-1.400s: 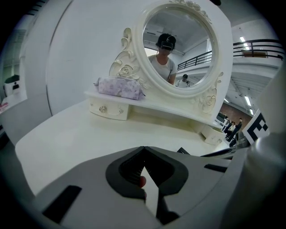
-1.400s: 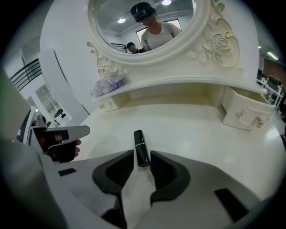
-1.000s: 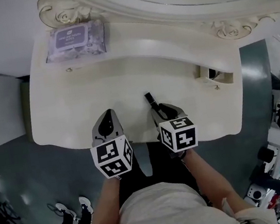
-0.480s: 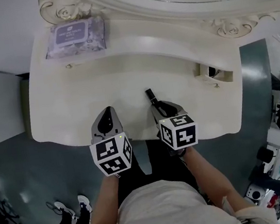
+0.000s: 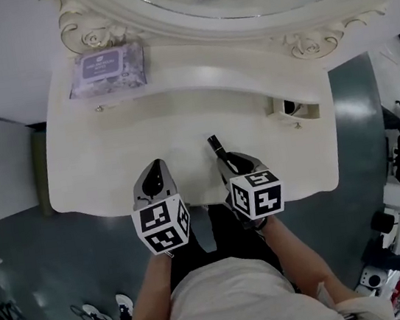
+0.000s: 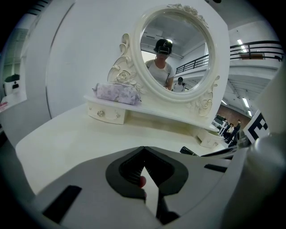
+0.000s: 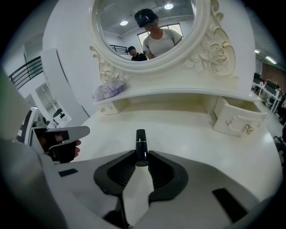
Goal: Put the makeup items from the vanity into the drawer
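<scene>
A slim black makeup tube (image 7: 141,145) with a thin gold ring sticks out of my right gripper (image 7: 141,162). Its jaws have just been closing and now press on the tube's near end. In the head view the tube (image 5: 216,145) points away from me over the front of the white vanity top (image 5: 110,154), just ahead of the right gripper (image 5: 223,158). My left gripper (image 5: 156,163) hovers beside it over the front edge, tips together (image 6: 144,150) with nothing between them. The small right-hand drawer (image 5: 293,108) stands pulled out a little.
A purple wipes pack (image 5: 106,69) lies on the raised shelf at the back left, above a small left drawer (image 6: 106,114). The oval mirror (image 6: 176,49) with its carved frame rises behind the shelf. The right drawer (image 7: 239,118) stands at the far right.
The head view has tilted slightly, so the vanity sits a little differently in the picture. Both grippers stay over the front edge, the black tube still at the right gripper's tips.
</scene>
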